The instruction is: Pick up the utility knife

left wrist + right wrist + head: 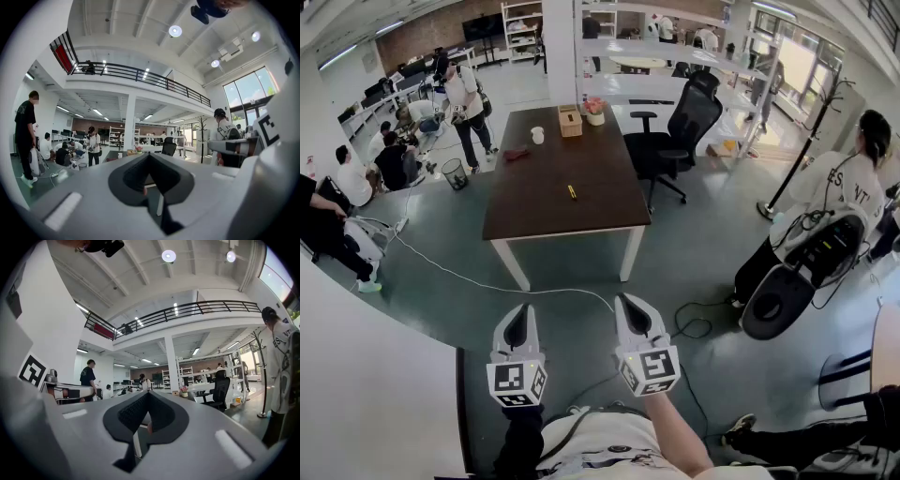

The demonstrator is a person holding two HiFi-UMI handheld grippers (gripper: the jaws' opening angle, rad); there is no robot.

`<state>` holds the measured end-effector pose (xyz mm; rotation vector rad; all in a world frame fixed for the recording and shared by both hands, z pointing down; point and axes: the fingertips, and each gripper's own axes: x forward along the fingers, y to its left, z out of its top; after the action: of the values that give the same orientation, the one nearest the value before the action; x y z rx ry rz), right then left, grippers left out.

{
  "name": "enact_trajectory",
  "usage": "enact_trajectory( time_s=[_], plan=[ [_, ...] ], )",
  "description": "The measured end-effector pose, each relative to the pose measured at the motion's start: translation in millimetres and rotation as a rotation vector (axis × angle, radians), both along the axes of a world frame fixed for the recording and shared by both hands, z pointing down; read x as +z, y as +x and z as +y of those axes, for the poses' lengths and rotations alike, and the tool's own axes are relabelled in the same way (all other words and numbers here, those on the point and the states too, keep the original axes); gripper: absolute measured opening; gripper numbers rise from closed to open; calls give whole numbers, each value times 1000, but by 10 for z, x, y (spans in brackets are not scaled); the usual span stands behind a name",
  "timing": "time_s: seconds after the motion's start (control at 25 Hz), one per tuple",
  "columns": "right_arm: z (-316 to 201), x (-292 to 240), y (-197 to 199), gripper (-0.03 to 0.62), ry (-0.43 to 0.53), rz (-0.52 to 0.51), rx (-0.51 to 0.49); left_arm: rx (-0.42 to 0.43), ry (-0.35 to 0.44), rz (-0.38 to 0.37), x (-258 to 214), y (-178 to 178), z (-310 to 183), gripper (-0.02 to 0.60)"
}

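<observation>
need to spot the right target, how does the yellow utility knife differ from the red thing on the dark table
The small yellow utility knife is slim and straight; the red thing is wider and irregular. The knife lies near the dark brown table's middle; the red thing sits by its left edge, farther back. Both lie flat.

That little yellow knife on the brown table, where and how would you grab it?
Probably mid-body, from straight above. The utility knife is a slim bar lying flat on the table, so the jaws would come down and close across its narrow width. The blade end is too small to tell.
</observation>
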<state>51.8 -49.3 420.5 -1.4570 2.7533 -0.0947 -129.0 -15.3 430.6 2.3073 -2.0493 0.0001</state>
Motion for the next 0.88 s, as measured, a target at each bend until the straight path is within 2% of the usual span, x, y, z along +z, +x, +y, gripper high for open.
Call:
enact_trajectory(
  time_s=[0.68,0.88],
  plan=[
    [-39,17,49,0,-3,-29,12,6,-3,-3,21,60,-10,-2],
    [-100,-10,57,2,-9,-25,3,-3,-25,-7,35,100,-52,-2]
  ],
)
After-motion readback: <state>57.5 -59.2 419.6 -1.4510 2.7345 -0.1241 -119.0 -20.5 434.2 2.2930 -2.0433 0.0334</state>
